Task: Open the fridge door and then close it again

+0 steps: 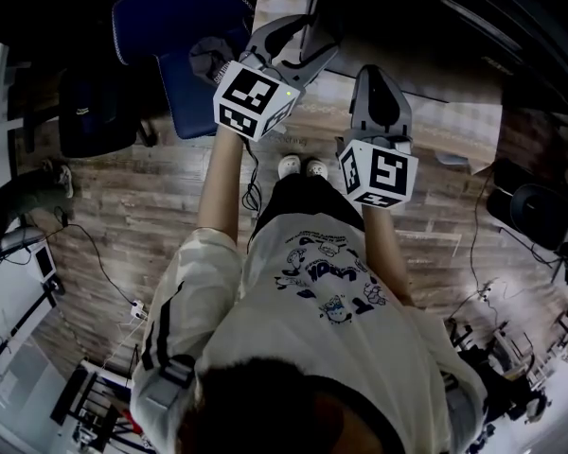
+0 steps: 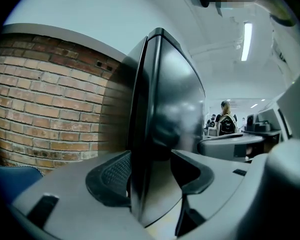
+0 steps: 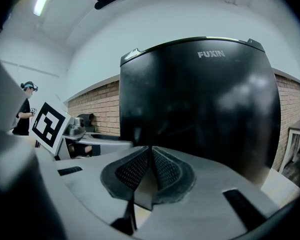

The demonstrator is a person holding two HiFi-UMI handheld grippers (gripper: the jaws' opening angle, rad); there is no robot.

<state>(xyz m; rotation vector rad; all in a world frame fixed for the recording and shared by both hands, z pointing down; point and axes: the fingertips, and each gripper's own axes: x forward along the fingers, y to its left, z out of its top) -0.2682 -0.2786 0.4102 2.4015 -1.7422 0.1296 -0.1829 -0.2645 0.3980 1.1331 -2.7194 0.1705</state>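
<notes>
Fingers (image 2: 110, 176) of the left gripper (image 2: 150, 171) are spread apart, and the thin edge of the black fridge door (image 2: 165, 109) is caught between them; one pad is pressed on the door's side edge and the other is laid on its shiny front. So the door is pinched by its edge, which stands upright. A brick wall (image 2: 45, 104) is seen just to the left of it.

On the right gripper (image 3: 150, 156) the fingers (image 3: 132, 171) are pressed tight together, and nothing is held between them; they are pointed at the wide black front of the fridge (image 3: 200, 114) but are not touching it. The word FUXIN is printed near the top. The left gripper's marker cube (image 3: 50, 126) is seen off to the left.

From the head view, both grippers are held out in front of the person, above a wood floor (image 1: 123, 216); the left gripper (image 1: 289, 50) is pushed further forward than the right gripper (image 1: 379, 76), and a blue chair (image 1: 185, 26) is seen beside it.
</notes>
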